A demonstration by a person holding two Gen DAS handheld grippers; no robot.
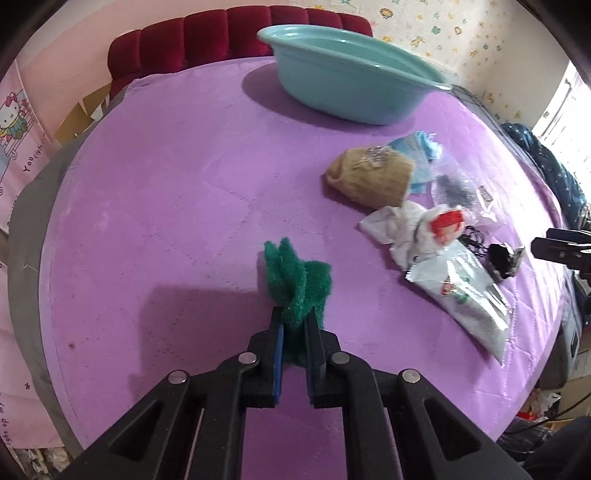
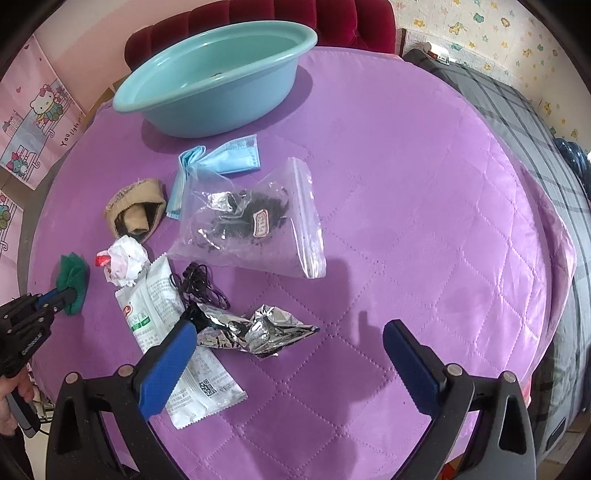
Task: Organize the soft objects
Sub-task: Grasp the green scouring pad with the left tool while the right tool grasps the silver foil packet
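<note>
A crumpled green scouring pad [image 1: 295, 280] lies on the purple quilted bed cover [image 1: 166, 221], and my left gripper [image 1: 293, 314] is shut on its near end; the right wrist view shows the same pad [image 2: 74, 277] in that gripper [image 2: 61, 297] at far left. My right gripper [image 2: 291, 326] is open and points down over a crumpled silver foil packet [image 2: 266, 328], with its blue pads wide apart and touching nothing. A tan knitted sock [image 2: 135, 210], a blue face mask [image 2: 221, 158] and a crumpled white cloth with red on it [image 2: 125, 264] lie nearby.
A teal plastic basin [image 2: 207, 110] stands at the far side of the bed by the red headboard [image 1: 221, 33]. A clear zip bag of dark bits [image 2: 258, 218], a white printed packet [image 2: 162, 321] and black hair ties [image 2: 201, 288] lie among the pile. A grey checked blanket [image 2: 535, 147] lies along the right.
</note>
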